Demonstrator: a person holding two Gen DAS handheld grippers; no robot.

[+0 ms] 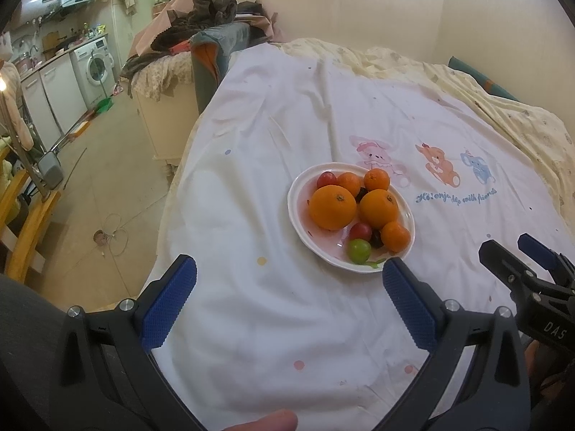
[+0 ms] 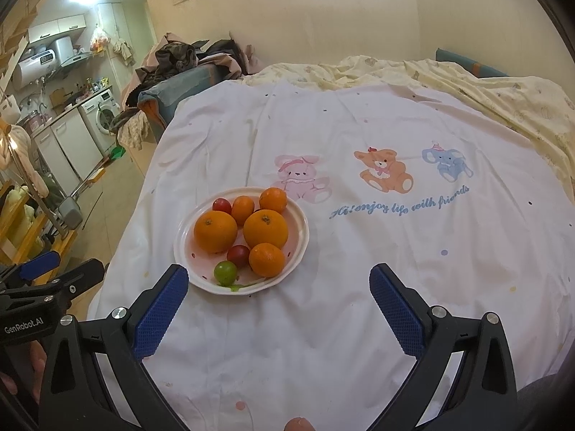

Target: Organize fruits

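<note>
A white plate (image 1: 298, 194) (image 2: 300, 248) sits on a white printed sheet. It holds two large oranges (image 1: 332, 207) (image 2: 215, 231), three small tangerines (image 1: 395, 236) (image 2: 266, 259), red plums (image 1: 360, 231) (image 2: 238, 254), dark fruits between them (image 1: 376, 239) and a green plum (image 1: 359, 250) (image 2: 225, 272). My left gripper (image 1: 289, 269) is open and empty, just short of the plate. My right gripper (image 2: 279, 276) is open and empty, with the plate ahead to its left. Each gripper shows at the edge of the other's view.
The white sheet (image 1: 287, 323) (image 2: 359, 287) with cartoon animals covers the bed. A yellow blanket (image 2: 485, 86) lies bunched at the back. The bed edge drops to the floor on the left (image 1: 107, 186). Clothes pile on furniture beyond (image 1: 208, 10).
</note>
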